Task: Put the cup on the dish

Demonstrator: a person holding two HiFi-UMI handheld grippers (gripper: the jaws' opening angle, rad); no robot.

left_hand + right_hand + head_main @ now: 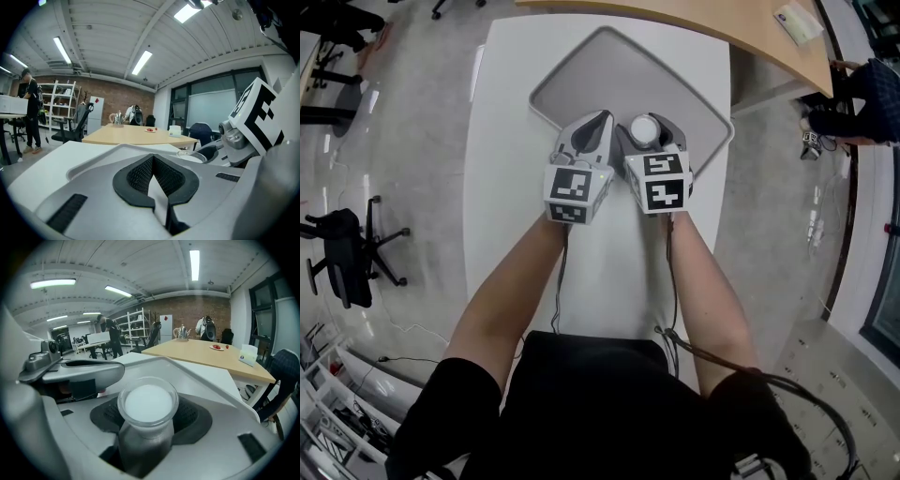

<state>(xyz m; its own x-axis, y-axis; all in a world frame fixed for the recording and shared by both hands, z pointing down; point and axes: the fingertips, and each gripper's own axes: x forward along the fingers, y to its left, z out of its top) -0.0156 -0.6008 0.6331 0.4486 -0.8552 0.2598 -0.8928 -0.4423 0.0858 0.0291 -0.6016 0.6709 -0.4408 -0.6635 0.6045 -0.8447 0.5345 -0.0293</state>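
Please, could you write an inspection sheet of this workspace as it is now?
Surface: white table, carrying the dish.
Job's things: grey dish on the table; cup held over it, contact unclear.
Clutter: nothing seen.
Grippers: left tongs shut, empty; right tongs shut on the cup.
Cables: one cable along each forearm.
Surroundings: wooden table, office chairs, a person at right.
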